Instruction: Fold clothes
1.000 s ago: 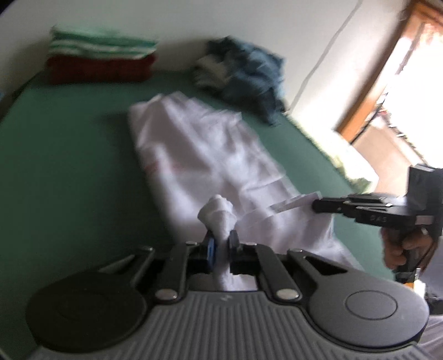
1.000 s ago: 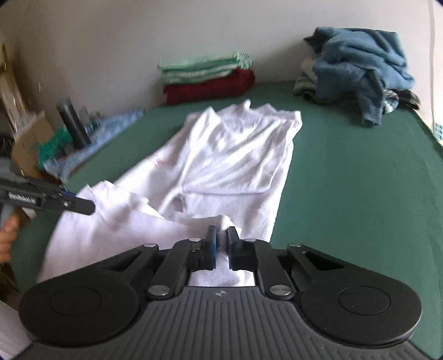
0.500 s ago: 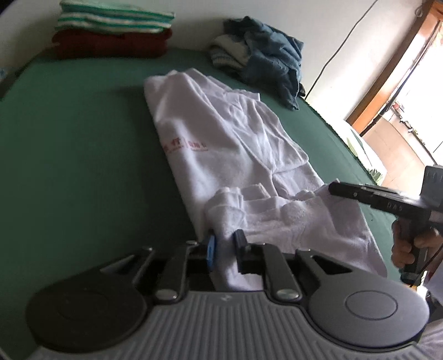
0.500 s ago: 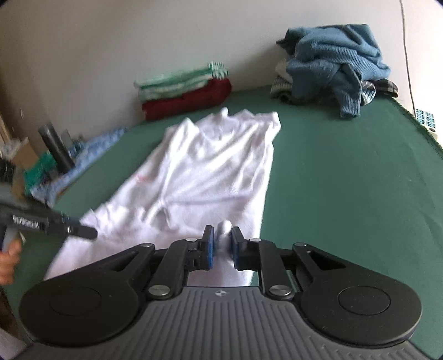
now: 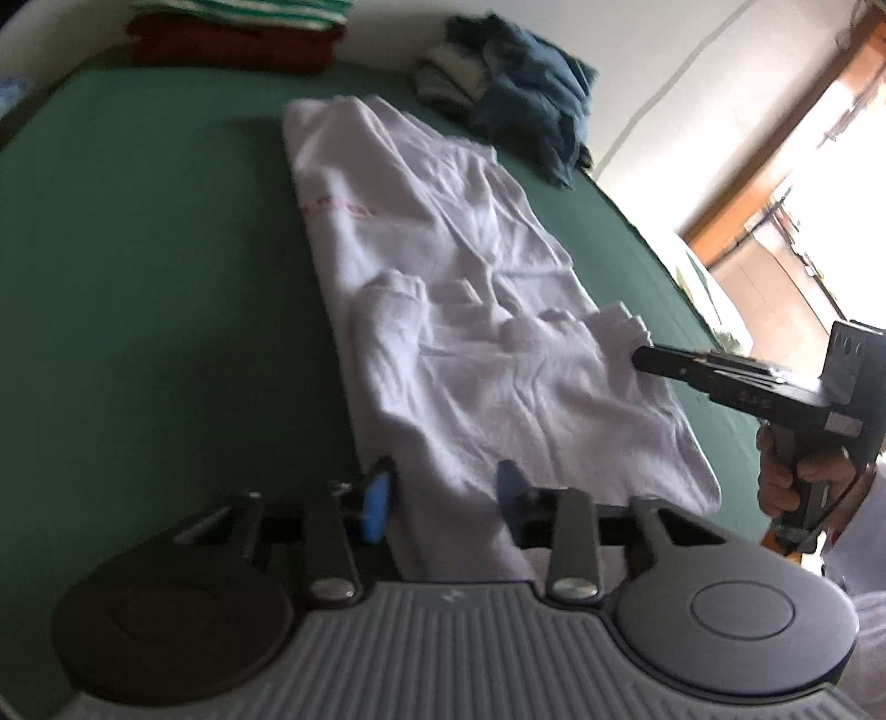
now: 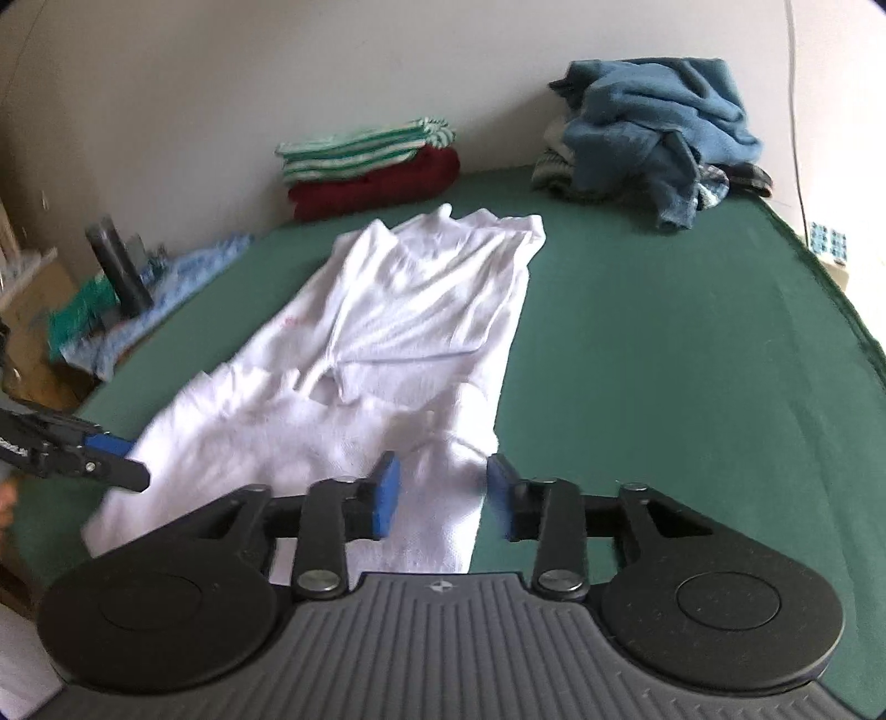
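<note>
A white garment [image 5: 443, 277] [image 6: 421, 321] lies lengthwise on the green table [image 5: 138, 249] [image 6: 664, 343], its near end folded back over the middle in a rumpled layer. My left gripper [image 5: 443, 498] stands open over the near left edge of the cloth, which lies loose between the blue pads. My right gripper [image 6: 440, 493] is open too, over the near right corner of the fold. Each gripper shows in the other's view: the right one [image 5: 642, 357] at the fold's right edge, the left one [image 6: 130, 471] at its left edge.
A folded stack of red and green-striped clothes [image 6: 371, 166] [image 5: 232, 33] sits at the far edge by the wall. A heap of blue clothes [image 6: 653, 133] [image 5: 515, 111] lies at the far right corner. Clutter with a dark cylinder [image 6: 119, 266] stands left of the table.
Both grippers were shut on the garment's near end, carried it forward over the middle, then opened. The cloth now lies released as a folded layer.
</note>
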Tool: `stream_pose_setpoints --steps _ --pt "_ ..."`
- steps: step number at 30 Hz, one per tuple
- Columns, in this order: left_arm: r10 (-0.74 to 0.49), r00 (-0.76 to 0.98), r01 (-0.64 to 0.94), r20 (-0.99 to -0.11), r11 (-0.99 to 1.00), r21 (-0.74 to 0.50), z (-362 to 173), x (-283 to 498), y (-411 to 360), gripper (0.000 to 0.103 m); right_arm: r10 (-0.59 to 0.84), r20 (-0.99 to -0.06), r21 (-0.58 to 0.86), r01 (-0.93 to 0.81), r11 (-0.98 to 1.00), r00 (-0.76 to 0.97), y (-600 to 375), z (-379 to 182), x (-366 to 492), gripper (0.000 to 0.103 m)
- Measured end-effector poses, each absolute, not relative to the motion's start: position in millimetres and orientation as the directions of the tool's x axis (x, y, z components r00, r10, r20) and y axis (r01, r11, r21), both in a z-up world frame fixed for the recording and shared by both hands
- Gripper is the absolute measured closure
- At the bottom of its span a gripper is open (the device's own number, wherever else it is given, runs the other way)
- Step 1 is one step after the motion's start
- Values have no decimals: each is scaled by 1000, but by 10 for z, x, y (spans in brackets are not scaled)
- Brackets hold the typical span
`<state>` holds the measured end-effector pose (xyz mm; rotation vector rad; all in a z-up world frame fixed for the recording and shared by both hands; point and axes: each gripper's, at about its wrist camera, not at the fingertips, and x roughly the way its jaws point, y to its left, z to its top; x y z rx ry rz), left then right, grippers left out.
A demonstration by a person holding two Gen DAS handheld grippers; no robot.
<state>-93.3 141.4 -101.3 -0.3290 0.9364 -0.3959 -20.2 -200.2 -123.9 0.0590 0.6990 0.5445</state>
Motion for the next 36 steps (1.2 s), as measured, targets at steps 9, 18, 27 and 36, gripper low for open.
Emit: stream_pose_setpoints --steps 9,18,27,36 --pt "-412 541 151 -733 905 -398 -1016 -1128 1298 94 495 -594 214 -468 857 634 -1861 -1338 -71 96" --pt "-338 589 96 -734 931 -351 -993 -1354 1194 87 537 -526 297 -450 843 659 -2162 -1160 -185 59" --pt "-295 610 58 -735 942 -330 -977 -1476 1139 84 594 -539 369 -467 804 597 -1944 -1297 110 93" --pt "-270 623 51 -734 950 -307 -964 -1558 1099 74 564 -534 410 -390 825 631 -2107 -1270 150 59"
